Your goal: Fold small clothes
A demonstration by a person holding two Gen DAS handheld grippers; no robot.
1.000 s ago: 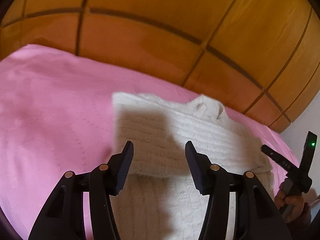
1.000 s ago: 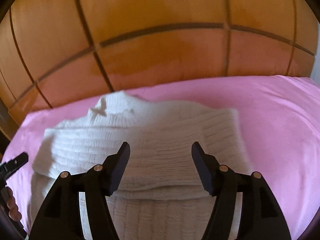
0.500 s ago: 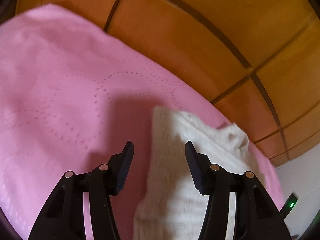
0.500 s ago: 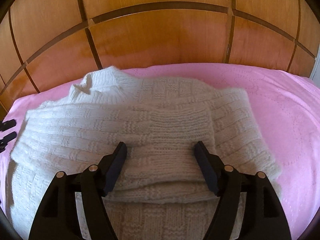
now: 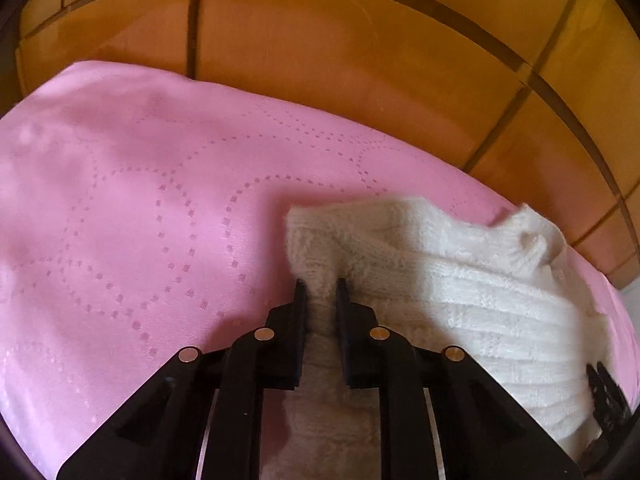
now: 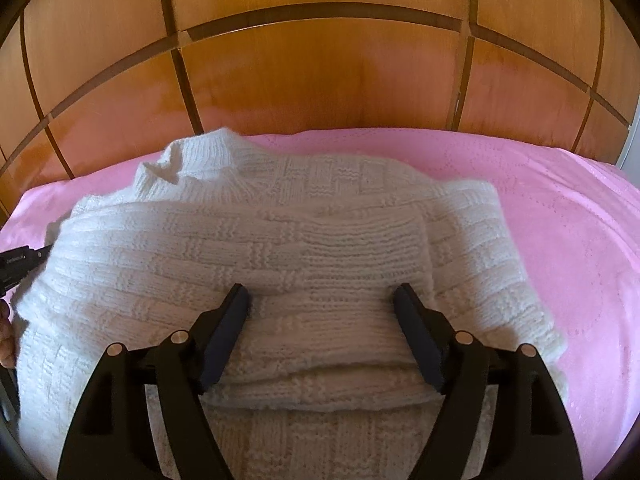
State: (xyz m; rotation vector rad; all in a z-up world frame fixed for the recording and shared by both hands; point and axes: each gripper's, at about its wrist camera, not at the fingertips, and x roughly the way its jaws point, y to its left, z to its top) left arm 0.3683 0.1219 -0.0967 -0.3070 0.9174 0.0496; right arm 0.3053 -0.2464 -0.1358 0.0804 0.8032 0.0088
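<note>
A cream knitted sweater (image 6: 280,248) lies on a pink bedspread (image 6: 560,220), its sleeves folded across the body and its collar at the far side. In the left wrist view the sweater (image 5: 460,292) fills the right half. My left gripper (image 5: 321,286) is shut on the sweater's left edge, with a ridge of knit pinched between the jaws. My right gripper (image 6: 322,294) is open and hovers over the folded sleeve, its jaws standing wide on either side of the knit, holding nothing.
A wooden panelled headboard (image 6: 320,80) rises just behind the bedspread. Bare pink bedspread (image 5: 120,220) stretches to the left of the sweater. The other gripper's tip (image 6: 20,260) shows at the left edge of the right wrist view.
My left gripper has closed from wide open onto the sweater's left edge. My right gripper has moved nearer over the sweater and stays open.
</note>
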